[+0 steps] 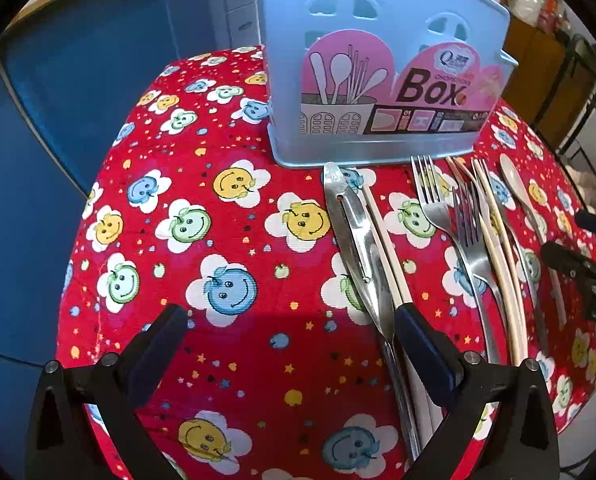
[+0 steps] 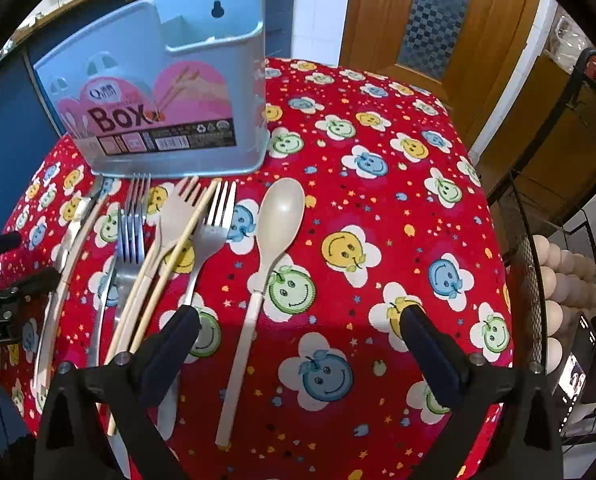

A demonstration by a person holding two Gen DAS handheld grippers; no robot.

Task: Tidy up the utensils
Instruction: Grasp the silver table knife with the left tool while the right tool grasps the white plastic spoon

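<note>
The utensils lie in a row on the desk (image 2: 397,208), which has a red cloth with smiling faces, just in front of the blue box (image 2: 158,92). From left to right there are a steel knife (image 1: 353,240), a chopstick (image 1: 381,236), steel forks (image 1: 437,208), a beige fork (image 2: 178,216) and a beige spoon (image 2: 274,232). The box stands upright at the far side. The left gripper (image 1: 290,328) has its fingers apart, and its right finger (image 1: 421,344) is over the knife handle. The right gripper (image 2: 301,328) also has its fingers wide apart, on both sides of the spoon handle, holding nothing.
</note>
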